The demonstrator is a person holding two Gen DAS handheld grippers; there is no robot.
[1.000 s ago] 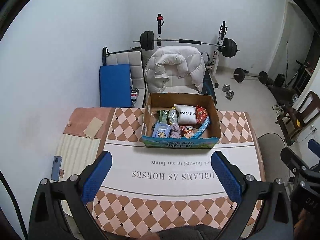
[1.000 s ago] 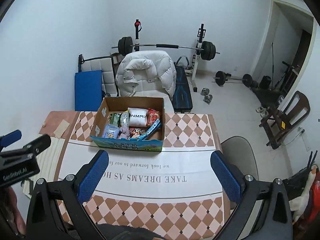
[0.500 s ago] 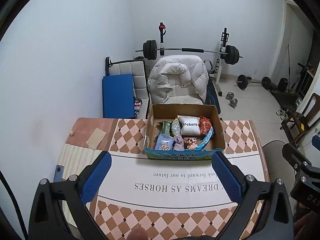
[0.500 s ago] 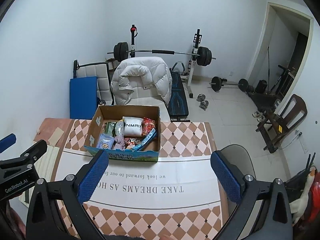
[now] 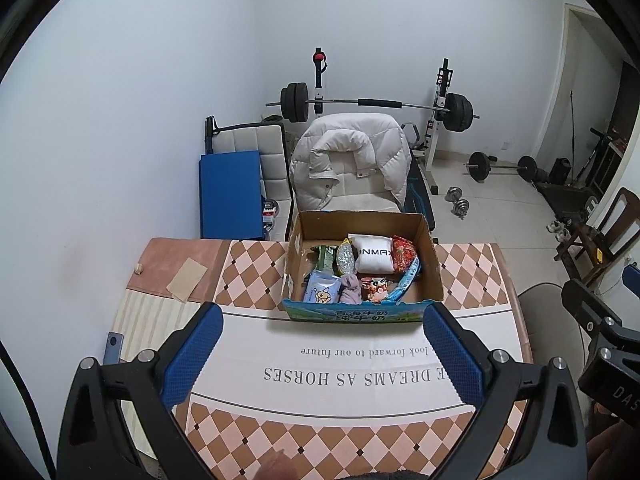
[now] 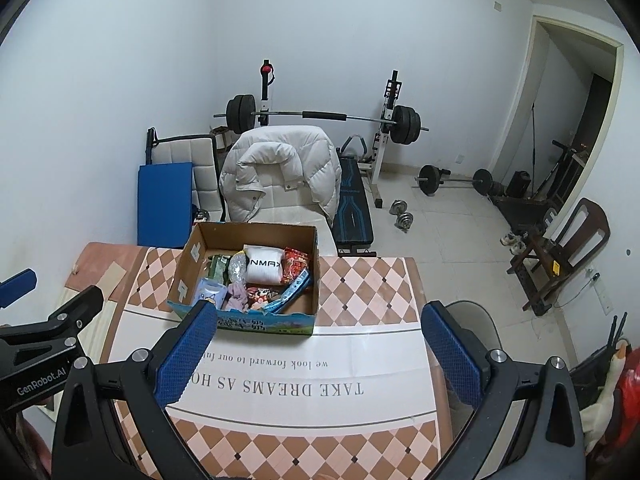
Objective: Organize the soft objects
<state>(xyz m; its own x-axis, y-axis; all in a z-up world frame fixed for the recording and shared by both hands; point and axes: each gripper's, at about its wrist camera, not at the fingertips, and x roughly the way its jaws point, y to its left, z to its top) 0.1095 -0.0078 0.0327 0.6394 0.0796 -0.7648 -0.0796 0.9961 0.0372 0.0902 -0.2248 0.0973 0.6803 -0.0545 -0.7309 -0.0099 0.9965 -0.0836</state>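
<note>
An open cardboard box (image 5: 432,268) (image 6: 188,264) stands at the far side of the table. It holds several soft items: a white roll marked ONMAX (image 5: 374,254) (image 6: 263,270), a red snack bag (image 5: 404,252), a light blue tissue pack (image 5: 320,292), a mauve cloth (image 5: 351,290) and a blue strip (image 5: 408,282). My left gripper (image 5: 322,354) is open and empty, high above the table's near half. My right gripper (image 6: 320,354) is open and empty, likewise raised, to the right of the left one.
The table wears a checkered cloth (image 5: 256,272) with printed text. A phone (image 5: 113,346) lies at its left edge. Behind the table stand a chair with a white puffer jacket (image 5: 352,160), a blue mat (image 5: 230,196) and a barbell rack (image 5: 376,104). A grey stool (image 6: 476,320) stands right.
Both grippers have risen and pulled back, so the box looks smaller and lower in view. Both stay open and empty.
</note>
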